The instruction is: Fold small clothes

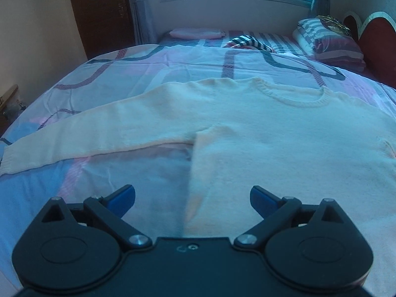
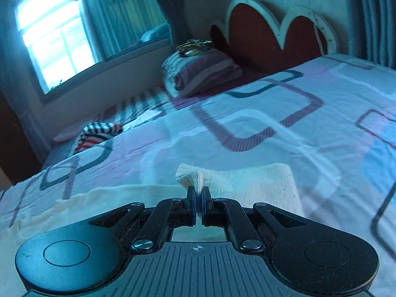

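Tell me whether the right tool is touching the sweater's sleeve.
Touching. The right wrist view shows the right tool shut on the cream sleeve, its cuff pinched between the fingers.

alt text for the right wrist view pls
The right gripper is shut on the cuff of a cream sweater sleeve, held above a patterned bedspread. Behind are a pillow, a red headboard and a bright window.

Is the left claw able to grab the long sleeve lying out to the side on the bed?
Probably yes. The left claw is open and empty, the sleeve lies flat on the bed ahead and to its left, and nothing lies on it or between them.
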`<state>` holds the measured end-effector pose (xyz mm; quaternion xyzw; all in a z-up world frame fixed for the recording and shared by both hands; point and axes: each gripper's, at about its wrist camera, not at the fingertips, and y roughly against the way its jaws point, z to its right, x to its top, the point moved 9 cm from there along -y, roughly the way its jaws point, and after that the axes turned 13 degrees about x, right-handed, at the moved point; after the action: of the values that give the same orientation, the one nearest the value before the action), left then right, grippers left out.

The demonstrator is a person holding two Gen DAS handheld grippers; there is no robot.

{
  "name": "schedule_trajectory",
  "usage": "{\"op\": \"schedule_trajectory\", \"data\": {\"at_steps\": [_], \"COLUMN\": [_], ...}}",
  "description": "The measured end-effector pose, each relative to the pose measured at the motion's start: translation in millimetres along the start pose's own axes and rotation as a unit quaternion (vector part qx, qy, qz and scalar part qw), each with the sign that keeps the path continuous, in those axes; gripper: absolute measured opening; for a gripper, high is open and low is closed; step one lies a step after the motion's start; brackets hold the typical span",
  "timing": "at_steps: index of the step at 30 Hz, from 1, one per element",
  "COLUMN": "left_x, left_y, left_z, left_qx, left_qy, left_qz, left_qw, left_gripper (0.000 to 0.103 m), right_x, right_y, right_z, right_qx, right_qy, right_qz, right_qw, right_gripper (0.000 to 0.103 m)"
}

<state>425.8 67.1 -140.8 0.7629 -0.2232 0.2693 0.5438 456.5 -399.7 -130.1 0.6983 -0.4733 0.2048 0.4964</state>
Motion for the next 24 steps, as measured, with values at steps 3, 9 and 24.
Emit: {"op": "schedule_trajectory", "data": {"at_steps": [3, 9, 24], "left_x": [-3, -12, -18], "left_y": [-6, -13, -28], "left_z": [-20, -59, -115], "left_qx": [0.002, 0.016, 0.018], "left_qy": [0.012, 0.029, 0.08], "left_qz": [-0.006, -0.012, -0.026], "left_qw": [0.9999, 0.9994, 0.9963], "left_gripper": [0.099, 0.099, 0.093], "right_x": [-19, -56, -163], "right_y": [-15, -45, -91], "right_z": [-61, -160, -293], "right_qx": [0.033, 0.091, 0.184], "right_qy": [0.04, 0.106, 0.196], "right_qz": [-0.018, -0.049, -0.131], "right_qw": [0.999, 0.989, 0.954], "right_gripper": [0.003, 0.003, 0.016]}}
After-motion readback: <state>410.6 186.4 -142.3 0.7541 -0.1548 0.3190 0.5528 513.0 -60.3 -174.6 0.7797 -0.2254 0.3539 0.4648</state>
